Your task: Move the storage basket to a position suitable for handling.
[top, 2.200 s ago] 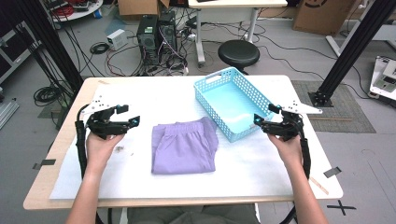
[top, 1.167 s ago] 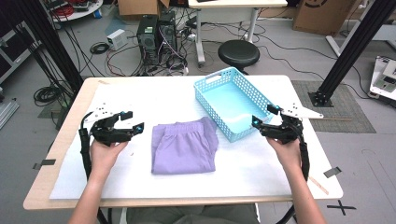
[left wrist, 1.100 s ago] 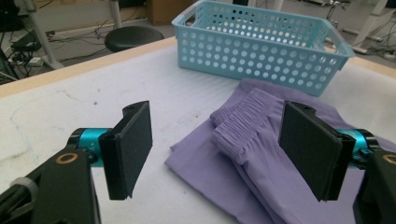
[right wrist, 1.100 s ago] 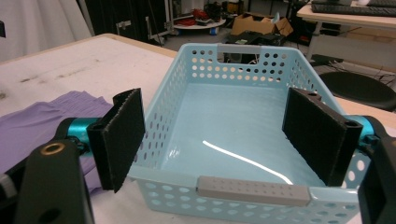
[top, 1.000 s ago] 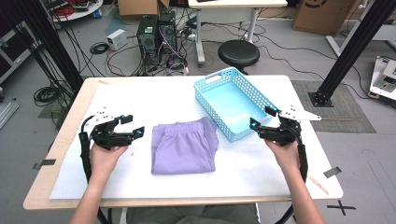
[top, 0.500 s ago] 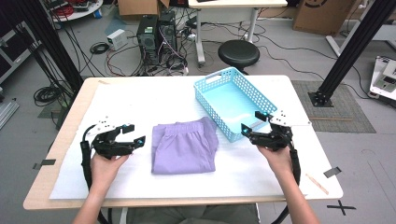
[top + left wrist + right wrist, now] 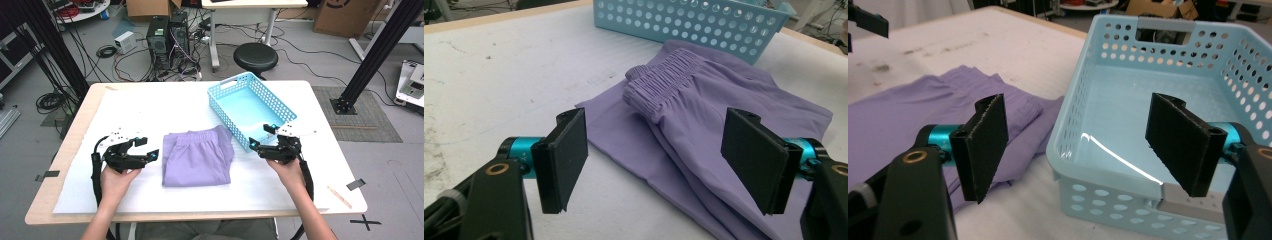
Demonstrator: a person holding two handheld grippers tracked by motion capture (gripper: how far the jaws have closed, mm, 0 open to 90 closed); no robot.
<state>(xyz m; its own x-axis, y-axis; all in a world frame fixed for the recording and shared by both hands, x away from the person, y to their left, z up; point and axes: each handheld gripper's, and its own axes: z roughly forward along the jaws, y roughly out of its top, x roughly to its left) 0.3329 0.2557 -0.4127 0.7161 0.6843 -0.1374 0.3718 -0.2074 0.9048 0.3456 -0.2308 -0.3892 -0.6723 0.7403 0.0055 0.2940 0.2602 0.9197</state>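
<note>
Folded purple shorts lie flat on the white table cover, with the elastic waistband toward the far side. A light blue plastic basket stands just right of them, with nothing in it. My left gripper rests low beside the shorts' left edge, open, its jaws framing the near corner of the fabric. My right gripper hovers at the basket's near corner, open and holding nothing.
The white cover spreads over a wooden table. Beyond the far edge stand a black stool, computer towers and tangled cables. A black frame post rises at right.
Both grippers have drawn inward and nearer to the person: the left toward the shorts' left edge, the right toward the basket's near corner. Shorts and basket stayed put.
</note>
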